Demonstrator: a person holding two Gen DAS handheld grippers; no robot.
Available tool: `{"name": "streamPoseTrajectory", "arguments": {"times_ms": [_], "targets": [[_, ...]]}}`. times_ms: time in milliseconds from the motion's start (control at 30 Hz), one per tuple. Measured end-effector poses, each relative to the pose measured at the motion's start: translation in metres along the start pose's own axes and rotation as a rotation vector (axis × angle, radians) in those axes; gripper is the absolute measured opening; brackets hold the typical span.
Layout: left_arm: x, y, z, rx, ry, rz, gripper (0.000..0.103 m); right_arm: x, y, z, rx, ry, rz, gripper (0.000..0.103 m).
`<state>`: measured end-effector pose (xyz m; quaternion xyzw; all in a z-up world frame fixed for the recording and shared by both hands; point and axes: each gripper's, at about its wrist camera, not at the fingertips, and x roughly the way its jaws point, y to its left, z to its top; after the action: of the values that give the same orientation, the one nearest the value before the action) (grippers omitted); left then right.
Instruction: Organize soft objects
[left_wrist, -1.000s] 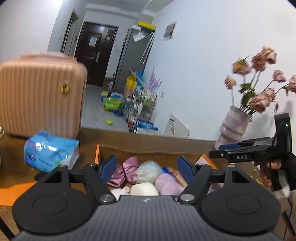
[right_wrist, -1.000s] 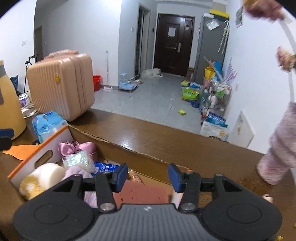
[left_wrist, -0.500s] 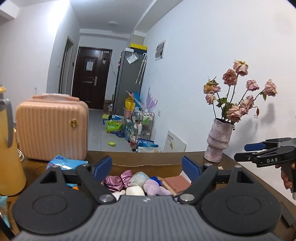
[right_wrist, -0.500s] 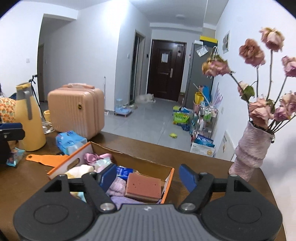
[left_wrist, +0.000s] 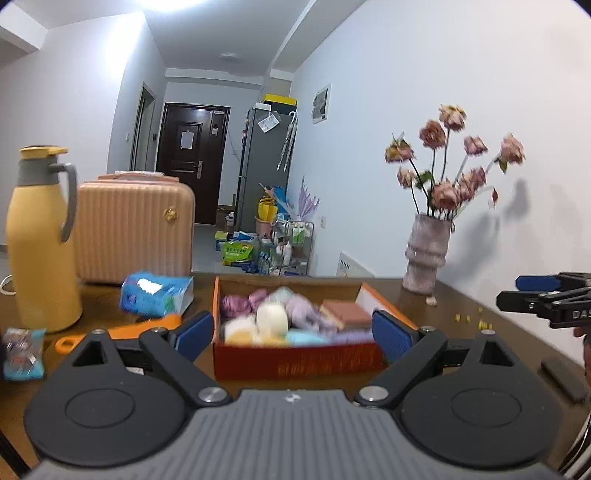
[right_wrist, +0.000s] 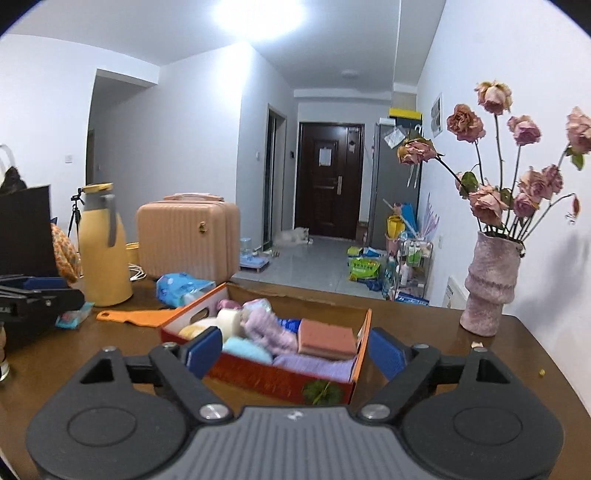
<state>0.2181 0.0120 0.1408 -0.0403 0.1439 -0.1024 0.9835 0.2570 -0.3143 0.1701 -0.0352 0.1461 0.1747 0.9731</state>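
Orange cardboard box (right_wrist: 258, 373) of soft sponges and cloths on brown wooden bench (right_wrist: 424, 321); left claw (left_wrist: 293, 332), right claw (right_wrist: 295, 350) opening, empty. Risk: overfull contents spilling if nudged.

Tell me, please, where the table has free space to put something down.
Bare wood lies between the box and the vase, and on toward the table's right edge, with only crumbs. Left of the box is crowded: tissue pack, orange scraper, jug, suitcase.
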Motion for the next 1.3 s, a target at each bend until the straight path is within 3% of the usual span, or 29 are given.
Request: {"name": "streamPoseTrajectory", "arguments": {"times_ms": [267, 400, 567, 667, 933, 1067, 1300], "targets": [[-0.059, -0.013, -0.069, 0.037, -0.008, 0.034, 0.098, -0.060, 0.051, -0.081, 0.008, -0.032, -0.030, 0.088], [-0.087, -0.012, -0.098, -0.006, -0.019, 0.049, 0.099, -0.087, 0.076, -0.116, 0.025, -0.051, -0.064, 0.088], [-0.128, -0.017, -0.137, 0.035, -0.079, 0.164, 0.102, -0.120, 0.100, -0.159, 0.133, -0.097, -0.075, 0.096], [-0.140, -0.010, -0.154, 0.022, -0.029, 0.150, 0.102, -0.128, 0.111, -0.175, 0.073, -0.079, -0.070, 0.096], [-0.148, -0.002, -0.159, 0.006, -0.025, 0.180, 0.102, -0.126, 0.114, -0.200, 0.162, -0.024, -0.055, 0.096], [-0.147, -0.005, -0.154, 0.014, -0.035, 0.177, 0.102, -0.121, 0.120, -0.204, 0.120, -0.024, -0.094, 0.096], [-0.147, -0.010, -0.154, 0.019, -0.037, 0.161, 0.102, -0.127, 0.123, -0.198, 0.116, -0.081, -0.088, 0.101]]}}
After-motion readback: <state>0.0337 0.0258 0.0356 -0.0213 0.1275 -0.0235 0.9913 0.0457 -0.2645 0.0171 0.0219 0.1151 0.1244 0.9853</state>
